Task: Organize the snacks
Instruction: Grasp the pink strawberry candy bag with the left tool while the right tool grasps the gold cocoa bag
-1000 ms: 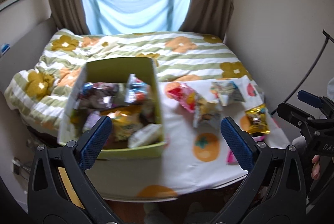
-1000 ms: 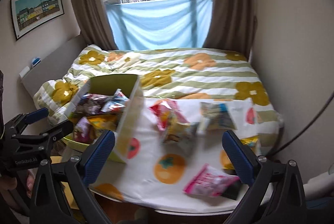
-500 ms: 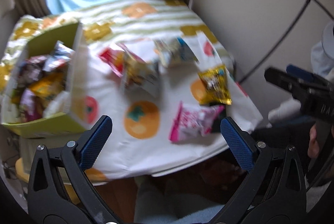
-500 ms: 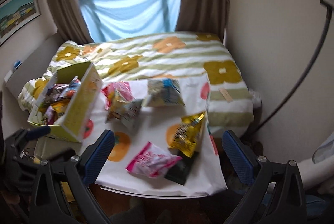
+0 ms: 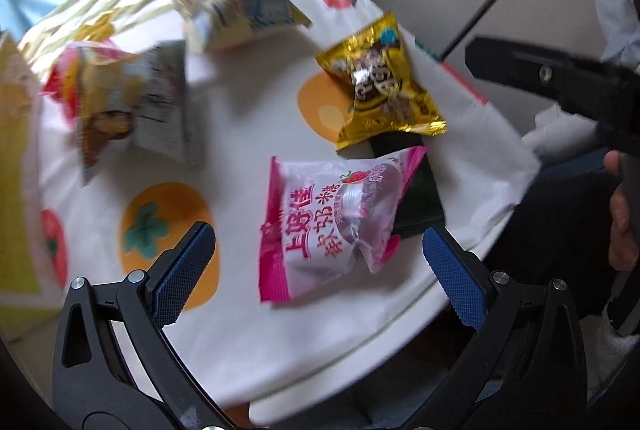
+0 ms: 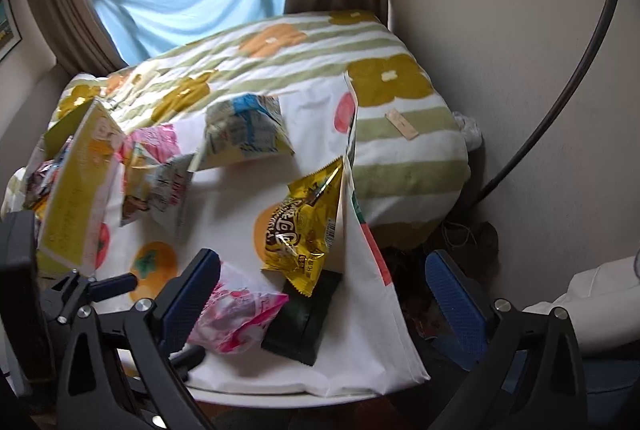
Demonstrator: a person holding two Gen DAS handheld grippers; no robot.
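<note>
Your left gripper (image 5: 318, 262) hovered with fingers spread and empty over the pink candy bag (image 5: 334, 218); your right gripper (image 6: 320, 294) was likewise released. The yellow box (image 6: 78, 189) at 9 o'clock already held several packets. Five or so remained on the surface (image 6: 224, 205) — the gold bag (image 6: 304, 222), a dark packet (image 6: 306, 322) partly covered, others at 11 o'clock blurred. The box contents were mostly hidden.

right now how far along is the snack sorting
Partly done: the yellow-green cardboard box already holds several packets. In hand: nothing; the left gripper is open over the pink-and-white candy bag, and the right gripper is open too. Left on the fruit-print tablecloth: that bag, the gold foil packet, a dark green packet and about three more.
</note>
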